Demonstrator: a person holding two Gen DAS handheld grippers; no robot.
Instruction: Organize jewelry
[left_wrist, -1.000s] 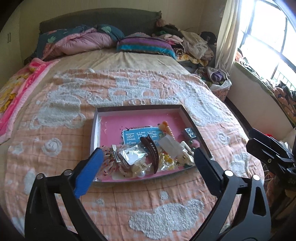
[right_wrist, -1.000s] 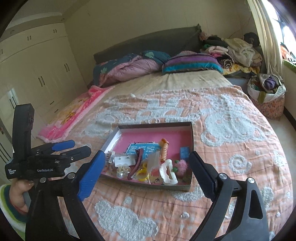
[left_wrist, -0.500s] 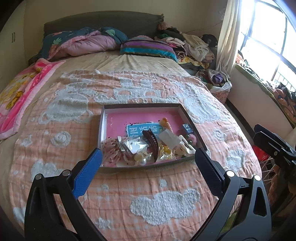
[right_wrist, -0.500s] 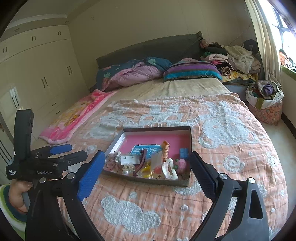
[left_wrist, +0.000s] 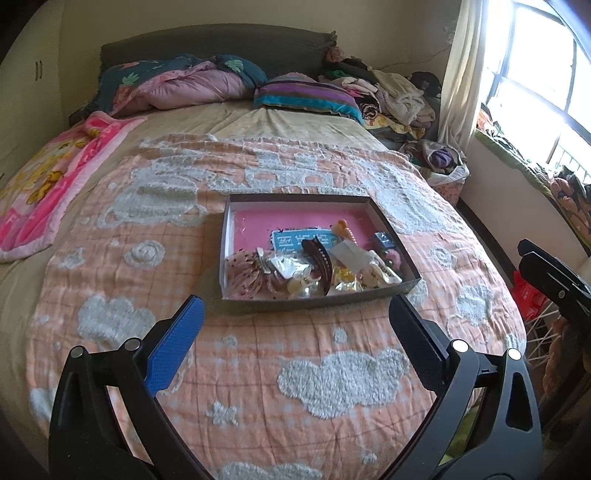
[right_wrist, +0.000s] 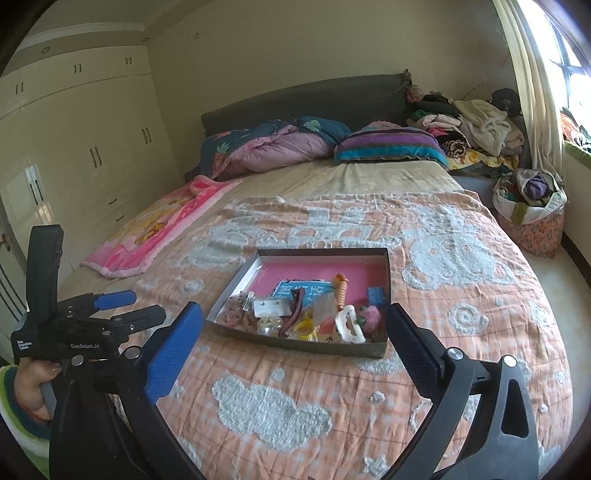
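Both claws empty and off the box: right claw (right_wrist: 293, 334) has its jaws spreading to full width with nothing between them, left claw (left_wrist: 295, 321) also gaping wide, nothing gripped. Both hang over the bedspread, short of the box's near wall.

Jewelry box (left_wrist: 376, 212), shallow, dark walls, pink floor, sits mid-bed on the orange cloud-pattern bedspread (left_wrist: 258, 362). All contents are heaped at the near end; the far half of the pink floor is bare. In the heap: dark brown hair claw clip (left_wrist: 320, 258) lying on top, blue card (left_wrist: 295, 238) under it, orange spiral piece (left_wrist: 345, 229), clear packets (left_wrist: 286, 264), white clip (right_wrist: 349, 325), pink fuzzy bit (right_wrist: 371, 315), yellow pieces (right_wrist: 308, 325). Nothing sorted yet by the look of it.

Further out: pillows and a folded quilt (right_wrist: 280, 147) by the headboard, pink blanket (right_wrist: 159, 229) at the bed's edge, clothes pile (right_wrist: 476, 125) near the window, wardrobe along the wall.

Risks:
- heap is tangled and overlapping, so a pinch likely drags a neighbour out too
- clear packets are slick and flat, may slip from the pads
- soft mattress, light box: pushing down on a wall could tip or slide it
- small bits dropped on the tufted bedspread would be hard to find
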